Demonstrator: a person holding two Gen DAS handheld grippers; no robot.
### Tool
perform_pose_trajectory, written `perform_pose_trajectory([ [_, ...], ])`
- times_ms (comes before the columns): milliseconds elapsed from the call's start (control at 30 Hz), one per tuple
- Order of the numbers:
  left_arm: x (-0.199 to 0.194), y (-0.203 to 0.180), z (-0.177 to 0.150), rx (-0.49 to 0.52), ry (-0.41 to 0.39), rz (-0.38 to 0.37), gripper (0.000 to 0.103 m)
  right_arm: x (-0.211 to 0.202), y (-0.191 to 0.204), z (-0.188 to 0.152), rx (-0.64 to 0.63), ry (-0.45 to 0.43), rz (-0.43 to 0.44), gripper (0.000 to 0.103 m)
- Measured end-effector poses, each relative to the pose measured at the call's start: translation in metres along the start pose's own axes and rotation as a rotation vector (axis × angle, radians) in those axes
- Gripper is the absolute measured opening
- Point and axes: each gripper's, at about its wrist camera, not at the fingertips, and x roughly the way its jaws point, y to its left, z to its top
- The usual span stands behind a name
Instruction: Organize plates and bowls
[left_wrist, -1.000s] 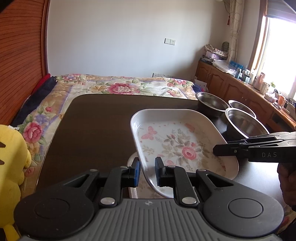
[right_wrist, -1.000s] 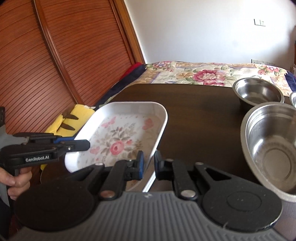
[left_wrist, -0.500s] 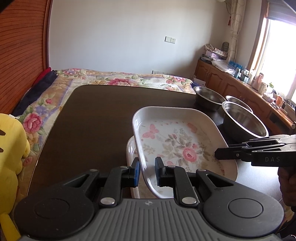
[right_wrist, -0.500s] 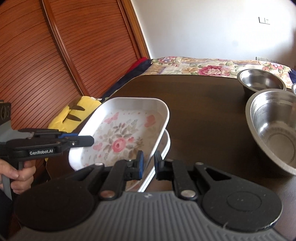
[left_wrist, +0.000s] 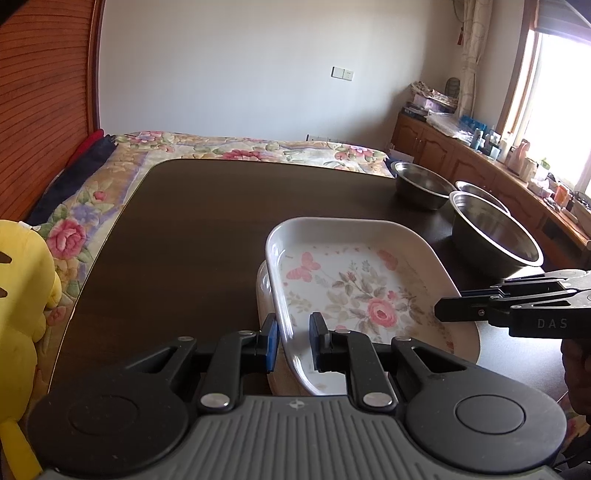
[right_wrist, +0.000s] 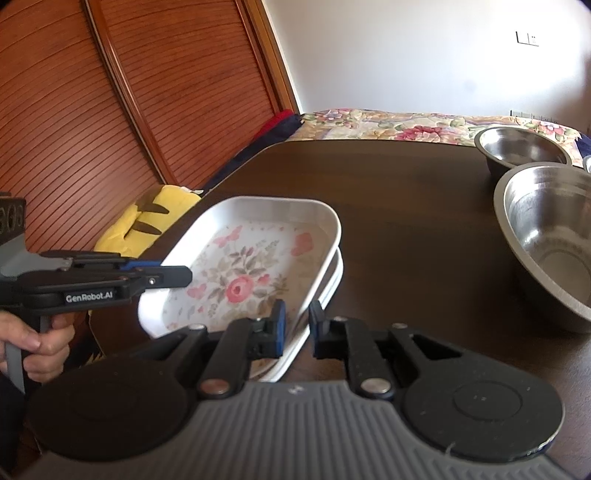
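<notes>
A white rectangular plate with a rose print (left_wrist: 354, 291) (right_wrist: 251, 266) is held slightly tilted just over a second white plate (left_wrist: 263, 295) (right_wrist: 332, 280) lying on the dark table (left_wrist: 203, 240). My left gripper (left_wrist: 293, 345) is shut on the floral plate's near rim. My right gripper (right_wrist: 297, 328) is shut on the opposite rim. Each gripper also shows in the other's view: the right gripper (left_wrist: 443, 314) at the plate's right side, the left gripper (right_wrist: 184, 275) at its left. The lower plate is mostly hidden.
Three steel bowls stand at the table's right: a large one (left_wrist: 495, 236) (right_wrist: 550, 236), a smaller one behind (left_wrist: 421, 184) (right_wrist: 524, 147), and a third (left_wrist: 480, 190). A yellow plush toy (left_wrist: 22, 295) sits off the left edge. A floral bed (left_wrist: 240, 147) lies beyond.
Both grippers have come down with the floral plate, and it now sits close over the second plate. The bowls have not moved.
</notes>
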Motion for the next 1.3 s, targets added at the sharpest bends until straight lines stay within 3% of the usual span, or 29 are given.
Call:
perform_pose_trajectory([
  [467, -0.002, 0.001, 0.005, 0.016, -0.018, 0.028, 0.018, -0.004, -0.002, -0.003, -0.010, -0.027, 0.021, 0.021],
  [667, -0.005, -0.006, 0.008, 0.030, -0.033, 0.025, 0.025, -0.008, 0.001, -0.005, -0.036, -0.045, 0.006, 0.022],
  [967, 0.000, -0.044, 0.020, 0.092, -0.079, -0.020, 0.050, -0.036, -0.028, -0.005, 0.006, -0.135, -0.043, 0.024],
  [1100, 0.008, -0.067, 0.028, 0.127, -0.104, -0.037, 0.066, -0.053, -0.044, -0.004, -0.006, -0.189, -0.106, 0.030],
  [1300, 0.028, -0.102, 0.038, 0.159, -0.134, -0.068, 0.077, -0.073, -0.071, -0.005, -0.011, -0.247, -0.205, 0.032],
])
